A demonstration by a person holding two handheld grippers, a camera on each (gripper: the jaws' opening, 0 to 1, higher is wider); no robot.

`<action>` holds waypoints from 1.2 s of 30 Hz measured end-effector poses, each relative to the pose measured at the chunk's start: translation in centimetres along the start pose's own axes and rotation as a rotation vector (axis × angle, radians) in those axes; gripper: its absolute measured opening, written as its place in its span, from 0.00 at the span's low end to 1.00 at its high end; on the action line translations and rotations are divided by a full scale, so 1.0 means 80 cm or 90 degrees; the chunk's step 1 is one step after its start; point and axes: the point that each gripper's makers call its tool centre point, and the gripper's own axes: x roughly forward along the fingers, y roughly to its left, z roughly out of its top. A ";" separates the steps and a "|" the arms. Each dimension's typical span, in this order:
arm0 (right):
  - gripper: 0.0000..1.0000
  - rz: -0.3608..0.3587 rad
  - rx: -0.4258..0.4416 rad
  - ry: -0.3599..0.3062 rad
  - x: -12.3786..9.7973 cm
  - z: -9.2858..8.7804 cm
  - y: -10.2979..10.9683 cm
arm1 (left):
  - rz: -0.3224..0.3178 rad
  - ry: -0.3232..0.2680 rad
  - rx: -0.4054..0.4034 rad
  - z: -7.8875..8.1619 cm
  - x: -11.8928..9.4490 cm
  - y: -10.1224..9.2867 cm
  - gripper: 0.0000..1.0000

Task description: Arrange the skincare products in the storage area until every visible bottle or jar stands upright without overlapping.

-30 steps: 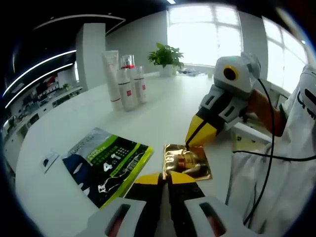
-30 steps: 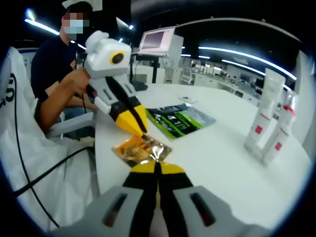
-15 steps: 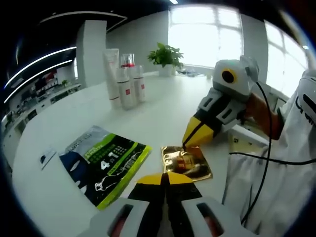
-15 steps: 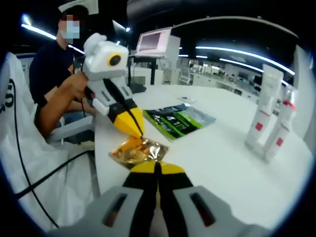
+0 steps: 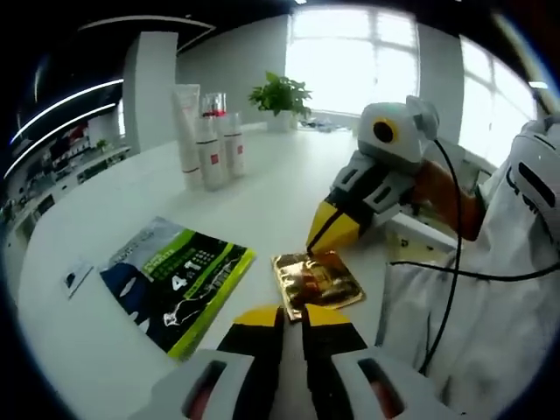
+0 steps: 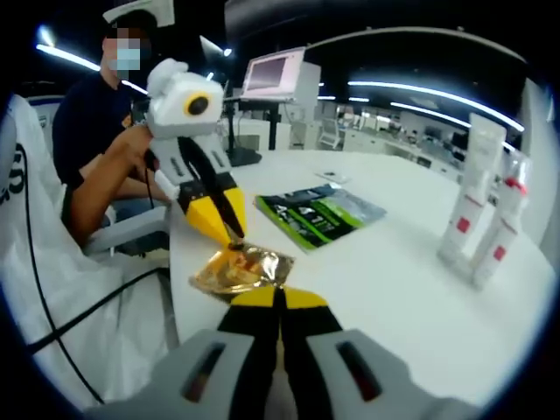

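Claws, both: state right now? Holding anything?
Left claw: shut on the near edge of the gold foil sachet.
Right claw: shut on the opposite edge of the same sachet.

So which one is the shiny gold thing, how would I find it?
Look at the big white table, near the edge by the person. Beside the flat green and black packet lies a smaller gold foil packet, crinkled and mirror-bright. Both yellow-tipped tongs meet at it, and it is the only gold thing there.
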 end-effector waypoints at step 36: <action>0.00 -0.020 -0.016 -0.001 0.004 0.002 -0.001 | -0.088 -0.073 -0.148 0.004 -0.004 -0.001 0.10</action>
